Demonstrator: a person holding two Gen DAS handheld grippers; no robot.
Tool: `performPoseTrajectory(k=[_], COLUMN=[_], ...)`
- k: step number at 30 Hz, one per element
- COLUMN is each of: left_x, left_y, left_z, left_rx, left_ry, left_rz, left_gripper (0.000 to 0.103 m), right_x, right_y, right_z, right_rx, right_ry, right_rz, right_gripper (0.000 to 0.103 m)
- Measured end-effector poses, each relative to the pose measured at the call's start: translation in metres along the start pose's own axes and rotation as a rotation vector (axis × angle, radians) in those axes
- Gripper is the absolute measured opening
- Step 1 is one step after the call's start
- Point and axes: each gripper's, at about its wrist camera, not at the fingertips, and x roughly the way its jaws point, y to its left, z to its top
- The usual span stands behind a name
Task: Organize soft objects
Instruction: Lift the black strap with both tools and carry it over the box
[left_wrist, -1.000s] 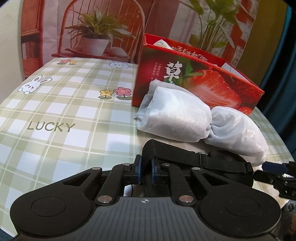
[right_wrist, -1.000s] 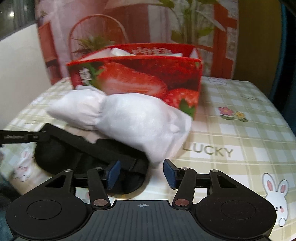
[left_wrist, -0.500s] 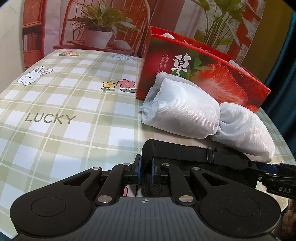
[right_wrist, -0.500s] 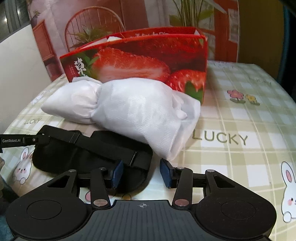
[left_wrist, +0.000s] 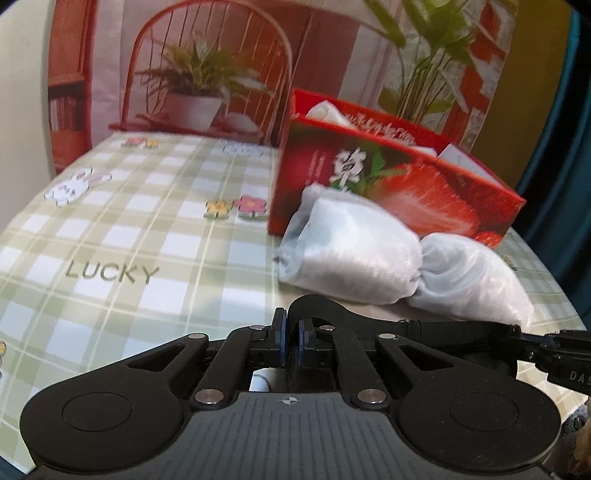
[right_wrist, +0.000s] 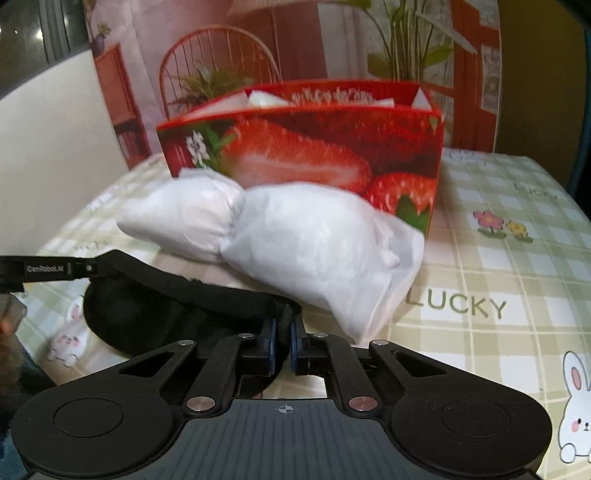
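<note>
A: Left tool (left_wrist: 291, 334): blue pads pressed on the end of a black strap (left_wrist: 369, 321). No gap visible apart from the strap.

B: Right tool (right_wrist: 282, 338): jaws have just been closing, now pinching the other end of the same strap (right_wrist: 207, 291). The strap runs from my tips off to the left, up to the tip of the left tool (right_wrist: 44, 268).

A: Confirmed from my side. The strap runs rightward from my tips to the right tool (left_wrist: 546, 345) at the frame edge. It looks taut between the 2 grips.

B: The strap belongs to a black padded eye mask (right_wrist: 147, 317), which sits on the tabletop (right_wrist: 498, 266) just ahead and left of my tips.

A: Beyond the strap: a white cloth bundle (left_wrist: 369, 254), cinched in the middle into 2 lobes, lying on the tabletop (left_wrist: 129, 221).

B: Same bundle (right_wrist: 295, 236) ahead of my tool, 1 loose corner trailing toward the right.

A: Behind the bundle, touching it or nearly, a red strawberry box (left_wrist: 388, 184), open on top, something white showing inside.

B: Box (right_wrist: 306, 147) seen from here too, straight ahead. Picture is slightly blurred.
</note>
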Motion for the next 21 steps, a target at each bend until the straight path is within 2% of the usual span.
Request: performPoseTrajectory(k=[12,21], left_x=[-0.047,-0.060], left_y=[-0.020,-0.024], left_z=[0.026,0.038], left_rx=[0.077,0.073], left_ry=[-0.170,-0.227], left_rz=[-0.018,-0.029], left_gripper=[0.007,0.007], right_x=[-0.046,-0.064], right_y=[0.008,0.006], right_z=[0.024,0.041], right_rx=[-0.028,-0.031], right_ry=[-0.139,-0.209], right_rz=[0.016,0.014], right_gripper=[0.007,0.007])
